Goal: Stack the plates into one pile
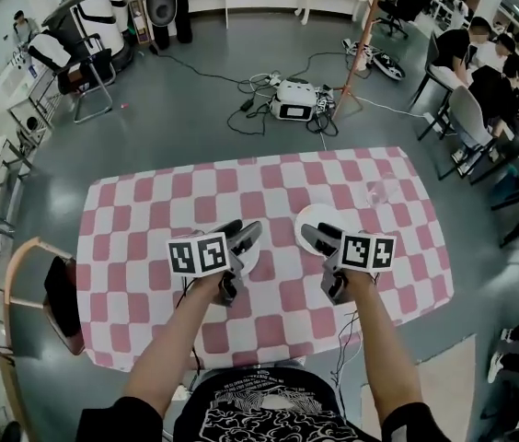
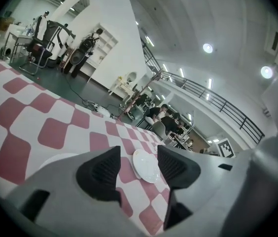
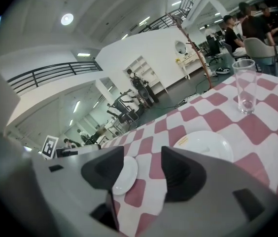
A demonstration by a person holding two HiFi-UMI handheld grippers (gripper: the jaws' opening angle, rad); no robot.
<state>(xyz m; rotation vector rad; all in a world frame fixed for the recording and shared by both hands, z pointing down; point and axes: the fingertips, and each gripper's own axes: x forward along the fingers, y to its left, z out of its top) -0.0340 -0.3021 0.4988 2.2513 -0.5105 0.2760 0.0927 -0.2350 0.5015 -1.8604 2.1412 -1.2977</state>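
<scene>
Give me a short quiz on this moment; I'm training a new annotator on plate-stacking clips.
1. True or false: the left plate is already stacked on the right plate.
2. What does the right gripper hold? A) a plate B) a spoon C) nothing
3. Fill in: beyond the right plate, a clear ___ stands on the checked tablecloth.

Key: 1 false, they lie apart; 2 C, its jaws stand apart and empty; 3 glass.

Left tongs [image 2: 139, 156], right tongs [image 3: 143, 158], jaws apart
</scene>
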